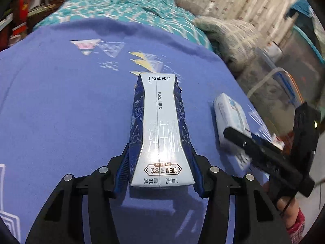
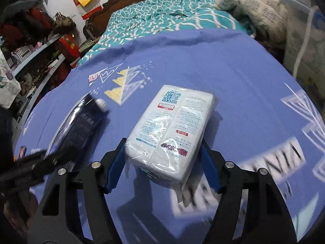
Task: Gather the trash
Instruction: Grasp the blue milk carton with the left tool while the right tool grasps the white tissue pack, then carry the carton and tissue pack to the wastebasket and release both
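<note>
My left gripper (image 1: pixel 160 160) is shut on a blue and white 250 mL milk carton (image 1: pixel 160 126), its fingers pressing both sides, held above the blue cloth (image 1: pixel 61 111). My right gripper (image 2: pixel 162 156) is shut on a white plastic-wrapped tissue pack (image 2: pixel 170 130), held just above the cloth (image 2: pixel 223 85). The tissue pack (image 1: pixel 229 120) and the right gripper's black body also show at the right of the left wrist view. The carton (image 2: pixel 81 120), blurred, shows at the left of the right wrist view.
The blue cloth with triangle prints lies over a bed with a teal patterned quilt (image 2: pixel 162 10). A grey knitted pillow (image 2: pixel 260 6) and clear storage boxes (image 1: pixel 284 77) stand to the right. Cluttered shelves (image 2: pixel 30 46) line the left.
</note>
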Demonstrator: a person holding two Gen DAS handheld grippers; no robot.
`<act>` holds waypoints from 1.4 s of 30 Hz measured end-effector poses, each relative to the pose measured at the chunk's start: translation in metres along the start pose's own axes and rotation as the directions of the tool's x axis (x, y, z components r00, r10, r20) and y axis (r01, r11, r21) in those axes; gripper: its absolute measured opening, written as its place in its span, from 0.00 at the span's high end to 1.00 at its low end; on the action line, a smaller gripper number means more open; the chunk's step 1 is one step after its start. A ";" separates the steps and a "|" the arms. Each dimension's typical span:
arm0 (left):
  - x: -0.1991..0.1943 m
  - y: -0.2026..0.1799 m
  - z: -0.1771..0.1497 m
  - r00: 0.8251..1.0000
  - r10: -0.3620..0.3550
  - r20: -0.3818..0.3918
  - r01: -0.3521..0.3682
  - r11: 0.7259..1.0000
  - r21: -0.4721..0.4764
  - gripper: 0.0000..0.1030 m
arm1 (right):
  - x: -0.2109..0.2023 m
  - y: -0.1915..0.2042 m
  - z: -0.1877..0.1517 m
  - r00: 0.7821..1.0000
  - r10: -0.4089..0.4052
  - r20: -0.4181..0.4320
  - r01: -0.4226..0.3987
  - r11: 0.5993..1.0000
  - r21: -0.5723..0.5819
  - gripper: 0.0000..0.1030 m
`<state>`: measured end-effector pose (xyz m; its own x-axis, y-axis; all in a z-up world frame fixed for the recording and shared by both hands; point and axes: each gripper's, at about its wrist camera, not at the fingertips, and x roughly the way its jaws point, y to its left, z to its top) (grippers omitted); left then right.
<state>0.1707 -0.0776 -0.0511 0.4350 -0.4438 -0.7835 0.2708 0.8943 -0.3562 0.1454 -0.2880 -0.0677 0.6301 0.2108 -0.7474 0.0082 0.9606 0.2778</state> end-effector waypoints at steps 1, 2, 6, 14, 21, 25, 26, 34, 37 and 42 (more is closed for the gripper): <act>0.002 -0.006 -0.002 1.000 -0.018 -0.010 0.018 1.000 0.010 0.53 | -0.010 -0.007 -0.007 1.000 -0.004 0.011 0.004 1.000 0.012 0.33; 0.003 -0.012 -0.004 0.999 -0.034 -0.018 0.035 0.999 0.021 0.53 | -0.019 -0.014 -0.014 1.000 -0.010 0.023 0.009 1.000 0.030 0.33; 0.008 -0.050 -0.012 0.991 -0.120 -0.056 0.125 0.987 0.100 0.53 | -0.052 -0.046 -0.037 0.997 -0.032 0.069 0.024 0.993 0.112 0.33; 0.030 -0.128 -0.024 0.974 -0.181 -0.138 0.210 0.948 0.239 0.53 | -0.099 -0.099 -0.061 0.979 -0.138 0.149 0.109 0.977 0.185 0.33; 0.063 -0.207 -0.014 0.948 -0.243 -0.208 0.298 0.904 0.305 0.53 | -0.143 -0.176 -0.063 0.944 -0.260 0.205 0.195 0.937 0.290 0.33; 0.087 -0.268 -0.005 0.932 -0.273 -0.236 0.346 0.864 0.365 0.53 | -0.165 -0.230 -0.059 0.917 -0.335 0.215 0.252 0.907 0.338 0.33; 0.095 -0.287 -0.002 0.926 -0.286 -0.246 0.363 0.852 0.377 0.53 | -0.169 -0.243 -0.057 0.914 -0.343 0.216 0.257 0.903 0.346 0.33; 0.146 -0.378 0.015 0.907 -0.299 -0.296 0.404 0.815 0.415 0.53 | -0.162 -0.295 -0.049 0.900 -0.403 0.164 0.345 0.891 0.295 0.32; 0.167 -0.398 0.017 0.905 -0.297 -0.305 0.407 0.815 0.414 0.51 | -0.147 -0.300 -0.042 0.899 -0.412 0.146 0.362 0.889 0.281 0.27; 0.186 -0.409 0.016 0.914 -0.223 -0.337 0.361 0.826 0.432 0.28 | -0.135 -0.302 -0.043 0.899 -0.415 0.139 0.364 0.885 0.290 0.12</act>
<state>0.1542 -0.5271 -0.0425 0.0475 -0.5862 -0.8088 0.7519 0.5540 -0.3574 0.0245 -0.5986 -0.0770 0.6709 -0.2344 -0.7035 0.4617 0.8744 0.1490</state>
